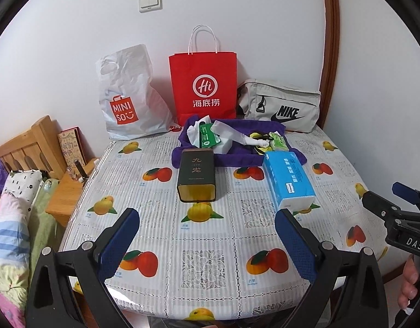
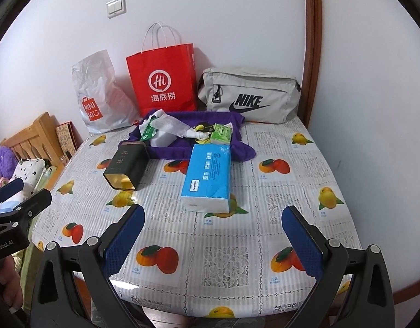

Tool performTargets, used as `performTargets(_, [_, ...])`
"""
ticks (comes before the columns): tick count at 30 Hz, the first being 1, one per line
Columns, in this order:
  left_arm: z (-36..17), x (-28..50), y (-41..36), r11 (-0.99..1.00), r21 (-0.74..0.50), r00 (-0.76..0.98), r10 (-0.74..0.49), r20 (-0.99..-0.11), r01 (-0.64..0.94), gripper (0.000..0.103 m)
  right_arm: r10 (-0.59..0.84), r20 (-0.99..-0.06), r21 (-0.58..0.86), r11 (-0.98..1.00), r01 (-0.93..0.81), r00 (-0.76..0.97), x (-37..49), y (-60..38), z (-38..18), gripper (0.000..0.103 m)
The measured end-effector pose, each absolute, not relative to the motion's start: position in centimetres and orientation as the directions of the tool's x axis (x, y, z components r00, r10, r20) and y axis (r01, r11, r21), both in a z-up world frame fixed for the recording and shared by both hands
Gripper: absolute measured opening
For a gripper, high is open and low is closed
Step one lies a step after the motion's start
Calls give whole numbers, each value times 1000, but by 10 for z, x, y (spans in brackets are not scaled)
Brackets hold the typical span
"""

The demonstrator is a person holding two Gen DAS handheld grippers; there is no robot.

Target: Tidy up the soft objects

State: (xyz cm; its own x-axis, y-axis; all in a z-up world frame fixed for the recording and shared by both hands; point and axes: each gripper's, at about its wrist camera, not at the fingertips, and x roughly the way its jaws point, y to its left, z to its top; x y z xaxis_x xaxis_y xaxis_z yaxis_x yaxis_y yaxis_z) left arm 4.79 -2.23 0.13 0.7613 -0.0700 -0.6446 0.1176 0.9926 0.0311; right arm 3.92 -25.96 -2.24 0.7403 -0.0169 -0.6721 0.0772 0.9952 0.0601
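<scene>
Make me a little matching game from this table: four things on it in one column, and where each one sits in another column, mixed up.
Things:
1. red paper bag
2. dark tin
3. blue tissue pack
4. grey Nike pouch

Places:
A. lying on the tablecloth, right of the tin
B. at the wall, nearest the wooden door frame
C. lying on its side, open end toward the cameras
D. upright at the wall, between the white plastic bag and the pouch

Pairs: 1-D, 2-C, 3-A, 4-B
</scene>
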Motion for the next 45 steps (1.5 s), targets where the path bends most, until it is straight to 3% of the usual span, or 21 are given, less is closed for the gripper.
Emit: performTargets(45, [-1,47,-20,993,2,756,-90,-648,120,100,-31,-675,47,995,85,737,35,-257,-26,99])
